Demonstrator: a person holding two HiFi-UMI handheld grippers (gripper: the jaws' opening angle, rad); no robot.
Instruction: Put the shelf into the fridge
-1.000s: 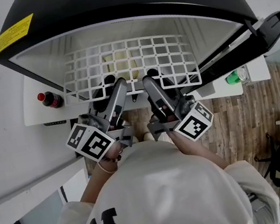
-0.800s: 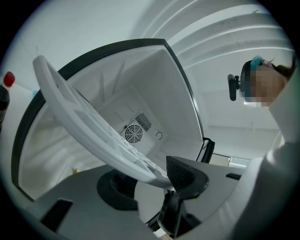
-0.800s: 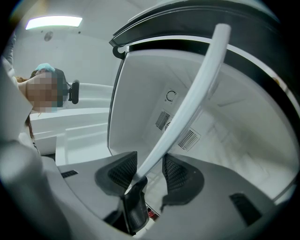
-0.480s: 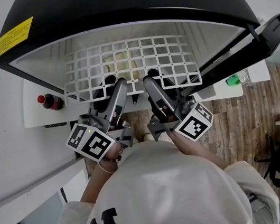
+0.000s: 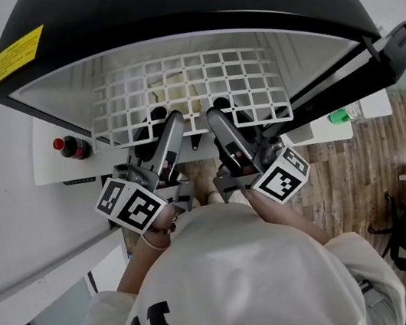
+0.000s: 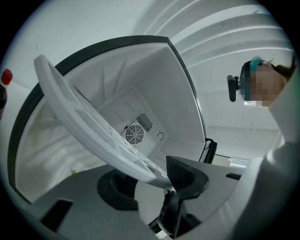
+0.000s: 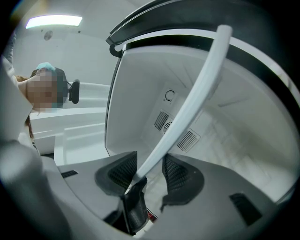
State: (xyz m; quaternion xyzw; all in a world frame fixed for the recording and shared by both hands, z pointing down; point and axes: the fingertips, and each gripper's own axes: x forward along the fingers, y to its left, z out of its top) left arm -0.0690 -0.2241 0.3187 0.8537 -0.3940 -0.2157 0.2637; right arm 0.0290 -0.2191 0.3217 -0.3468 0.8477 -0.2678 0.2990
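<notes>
- Shelf (image 5: 187, 94) status: white grid, mostly inside the open fridge (image 5: 162, 17). Only its near rim sticks out toward the person.
- Not seated, by my read. In the left gripper view it runs at a slant across the cavity, with the fan vent (image 6: 135, 135) on the back wall showing beneath it.
- Side supports can't be made out, so no call on which level it's aimed at.
- Left to do, as I judge it: level the shelf, slide it onto its supports, let go, back both grippers out.
- Left gripper (image 5: 171, 123): jaws partway closed, clamped on the near rim just left of middle. One pad (image 6: 182, 172) sits against the rim.
- Right gripper (image 5: 216, 115): same narrow gap, rim running up between its pads (image 7: 123, 171), gripped just right of middle.
- The grippers sit near each other at the rim's centre. Nothing else visibly carries the shelf.
- Red-capped bottle (image 5: 69, 146) stands on the white ledge (image 5: 48, 168) to the left, apart from the shelf.
</notes>
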